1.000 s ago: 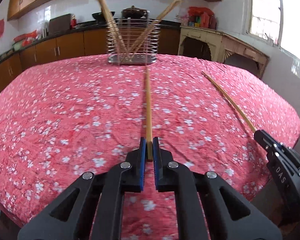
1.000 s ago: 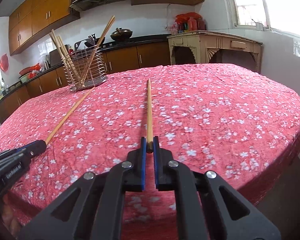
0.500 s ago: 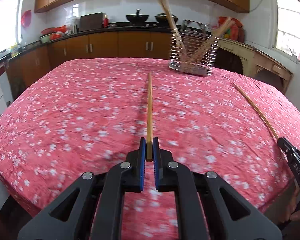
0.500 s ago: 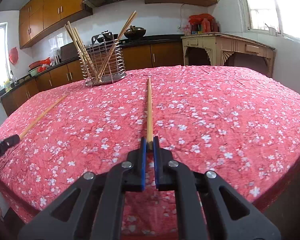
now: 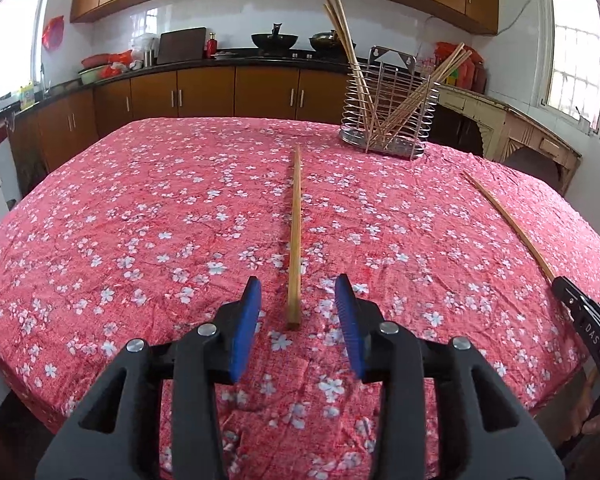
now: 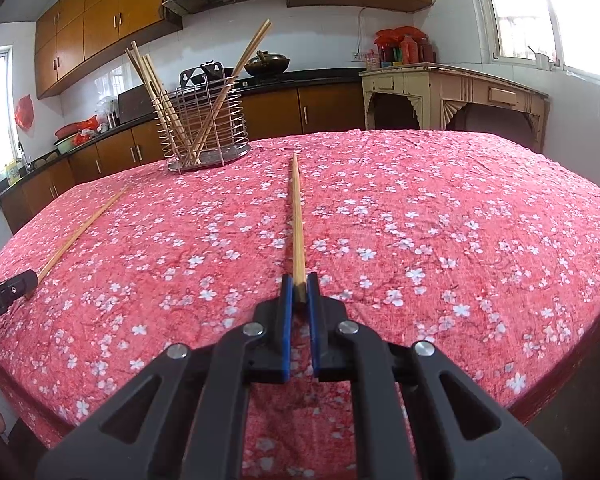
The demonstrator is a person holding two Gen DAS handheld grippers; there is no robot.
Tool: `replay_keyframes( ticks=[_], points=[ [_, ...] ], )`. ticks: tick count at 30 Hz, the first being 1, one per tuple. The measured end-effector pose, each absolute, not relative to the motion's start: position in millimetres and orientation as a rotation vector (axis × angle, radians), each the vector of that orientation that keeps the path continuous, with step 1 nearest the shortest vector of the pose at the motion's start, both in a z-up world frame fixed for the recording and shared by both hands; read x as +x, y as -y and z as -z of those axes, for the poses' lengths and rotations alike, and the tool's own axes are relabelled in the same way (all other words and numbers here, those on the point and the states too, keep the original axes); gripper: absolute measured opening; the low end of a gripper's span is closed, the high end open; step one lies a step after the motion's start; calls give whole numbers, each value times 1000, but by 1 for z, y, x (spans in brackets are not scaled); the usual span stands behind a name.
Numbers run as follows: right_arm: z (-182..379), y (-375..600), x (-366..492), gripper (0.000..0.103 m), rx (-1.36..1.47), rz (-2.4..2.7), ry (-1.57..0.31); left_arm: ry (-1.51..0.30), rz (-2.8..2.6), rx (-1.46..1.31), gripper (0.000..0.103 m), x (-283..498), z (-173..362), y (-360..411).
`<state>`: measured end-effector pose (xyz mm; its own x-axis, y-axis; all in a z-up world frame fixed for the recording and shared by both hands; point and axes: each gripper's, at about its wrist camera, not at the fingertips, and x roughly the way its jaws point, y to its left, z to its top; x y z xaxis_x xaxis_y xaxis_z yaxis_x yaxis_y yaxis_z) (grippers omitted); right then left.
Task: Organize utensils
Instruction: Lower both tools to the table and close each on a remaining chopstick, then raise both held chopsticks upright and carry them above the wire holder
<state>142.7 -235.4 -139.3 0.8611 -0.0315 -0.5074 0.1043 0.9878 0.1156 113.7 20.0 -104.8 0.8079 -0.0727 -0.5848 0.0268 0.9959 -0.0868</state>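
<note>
My left gripper [image 5: 297,300] is open, its blue pads on either side of the near end of a wooden chopstick [image 5: 295,232] that lies on the red flowered tablecloth [image 5: 140,220]. My right gripper [image 6: 299,290] is shut on the near end of a second chopstick [image 6: 297,216], which points away along the table. That second chopstick also shows in the left wrist view [image 5: 508,220], with the right gripper's tip [image 5: 580,312] at its end. The released chopstick shows in the right wrist view [image 6: 84,228]. A wire utensil holder [image 5: 388,116] with several chopsticks stands at the far side; it also shows in the right wrist view [image 6: 204,132].
The table edge drops off close below both grippers. Kitchen cabinets and a counter with pans [image 5: 276,40] run behind the table. A cream side table [image 6: 452,92] stands to the right. The left gripper's tip [image 6: 4,296] shows at the left edge of the right wrist view.
My left gripper has opened and let go of its chopstick, which now lies on the cloth. The left view has swung left, so the holder sits further right. The right gripper stays shut on its chopstick.
</note>
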Motion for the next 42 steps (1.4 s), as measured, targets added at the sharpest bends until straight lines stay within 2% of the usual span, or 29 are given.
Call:
replay_keyframes(
  ticks=[6,14,27,32,42],
  points=[
    [139,235,146,9,136,76,-526,-643,51,-65,38,120,107,-15],
    [140,235,146,9,140,75,-524,-645,32,-85,20,122,107,-21],
    [144,233,143,9,110,85,-497,-627,23,-72,19,118,109,-21],
    [146,228,138,8,89,92,-481,-622,13,-69,8,117,111,-22],
    [113,238,135,8,99,85,-435,-595,53,-42,7,115,86,-34]
  ],
)
